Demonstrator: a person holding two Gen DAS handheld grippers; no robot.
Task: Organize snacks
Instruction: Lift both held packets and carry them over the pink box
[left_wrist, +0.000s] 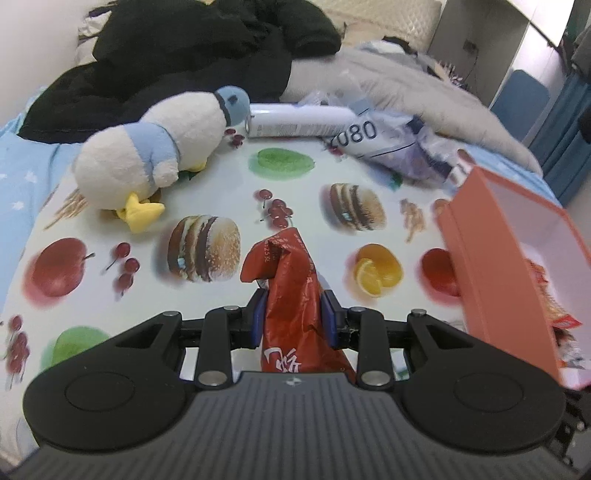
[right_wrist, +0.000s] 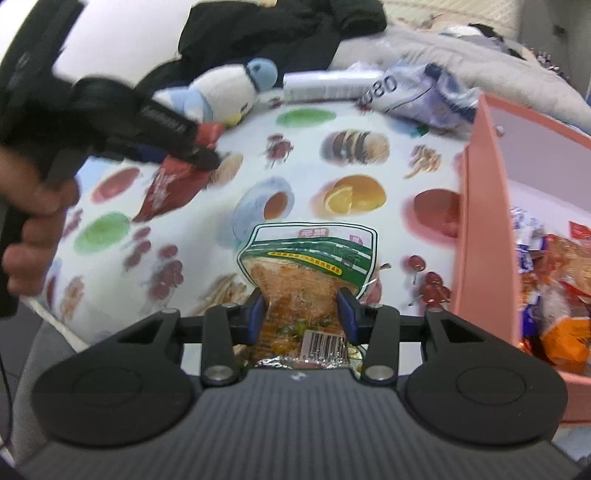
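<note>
My left gripper (left_wrist: 293, 299) is shut on a crumpled red snack packet (left_wrist: 291, 273), held off the fruit-printed tablecloth (left_wrist: 314, 177). In the right wrist view that left gripper (right_wrist: 207, 151) shows at the upper left, a hand around its handle and the red packet (right_wrist: 170, 184) hanging from it. My right gripper (right_wrist: 301, 299) is shut on a clear snack packet with a green label (right_wrist: 310, 254). A pink box (left_wrist: 491, 258) stands open at the right. Its wall (right_wrist: 480, 221) is just right of my right gripper, and several snack packets (right_wrist: 554, 288) lie inside.
A white and blue plush duck (left_wrist: 147, 147) lies at the back left of the cloth. Behind it are a white tube (left_wrist: 299, 120) and a crumpled plastic bag (left_wrist: 388, 140). Black clothing (left_wrist: 184, 48) and a grey coat (left_wrist: 406, 81) are piled further back.
</note>
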